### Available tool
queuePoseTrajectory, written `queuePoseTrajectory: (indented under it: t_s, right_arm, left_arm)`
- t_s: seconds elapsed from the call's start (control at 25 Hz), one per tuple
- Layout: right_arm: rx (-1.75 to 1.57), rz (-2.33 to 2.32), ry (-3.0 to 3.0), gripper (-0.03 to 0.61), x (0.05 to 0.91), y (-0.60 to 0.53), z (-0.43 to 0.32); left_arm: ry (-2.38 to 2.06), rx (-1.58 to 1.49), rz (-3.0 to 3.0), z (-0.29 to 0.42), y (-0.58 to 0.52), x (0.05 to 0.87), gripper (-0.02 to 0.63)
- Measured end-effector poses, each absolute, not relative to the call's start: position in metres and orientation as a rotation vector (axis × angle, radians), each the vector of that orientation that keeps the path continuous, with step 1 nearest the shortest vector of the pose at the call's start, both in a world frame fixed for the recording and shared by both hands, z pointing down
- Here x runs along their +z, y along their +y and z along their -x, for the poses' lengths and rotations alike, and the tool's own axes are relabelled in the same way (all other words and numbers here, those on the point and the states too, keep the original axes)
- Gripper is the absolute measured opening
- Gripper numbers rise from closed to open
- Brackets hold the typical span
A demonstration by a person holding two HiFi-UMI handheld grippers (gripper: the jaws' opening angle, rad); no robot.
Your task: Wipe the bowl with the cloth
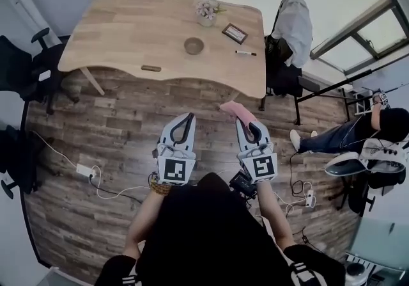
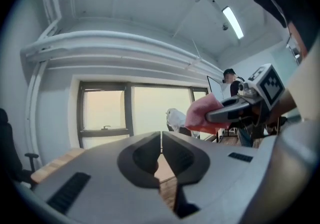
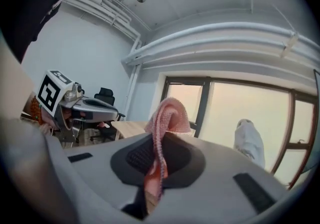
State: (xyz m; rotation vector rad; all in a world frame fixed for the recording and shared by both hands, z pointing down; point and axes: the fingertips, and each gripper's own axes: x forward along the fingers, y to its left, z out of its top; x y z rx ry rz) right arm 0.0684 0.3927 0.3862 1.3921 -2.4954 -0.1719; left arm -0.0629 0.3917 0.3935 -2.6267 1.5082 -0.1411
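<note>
One pink cloth (image 3: 170, 115) clamped in right tongs (image 3: 161, 143) | left tongs (image 2: 161, 139) closed

1. Right gripper (image 3: 159, 143): its grey body fills the lower half of the view. The dark-padded jaws are clamped on the cloth.
2. Cloth (image 3: 169, 115): pink and knitted, pinched between the pads. One fold stands above the jaw tips toward 12 o'clock; a tail hangs toward 6 o'clock.
3. Left gripper (image 3: 112, 110): at 9 o'clock, pointing toward centre. Its marker cube (image 3: 50, 92) sits at the far left. The jaw state is not readable from here.
4. Chair (image 3: 106, 95): black office type, just behind the left gripper.
5. Table (image 3: 131, 128): pale wood top, beside the cloth at 9 o'clock.
6. Window (image 3: 235, 113): dark-framed with bright panes, at 3 o'clock.
7. White garment (image 3: 248, 143): draped in front of the window, at 4 o'clock.
8. Pipes (image 3: 215, 47): white, running below the ceiling from 10 to 2 o'clock.
</note>
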Motion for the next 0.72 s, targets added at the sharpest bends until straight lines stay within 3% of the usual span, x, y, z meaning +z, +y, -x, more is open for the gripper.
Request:
queuePoseTrajectory:
  t_s: [0.44, 0.72]
  right_arm:
    - [-0.123, -1.414, -2.463, 0.017, 0.408, 0.266, -0.053]
    - [-0.182, -1.179, -2.469, 0.017, 0.444, 0.136, -0.058]
  left_arm:
    - [1.369, -0.359, 2.688, 0.083, 0.282, 0.437, 0.015]
    - [1.287, -0.335, 2.708, 0.073, 0.171, 0.444, 0.015]
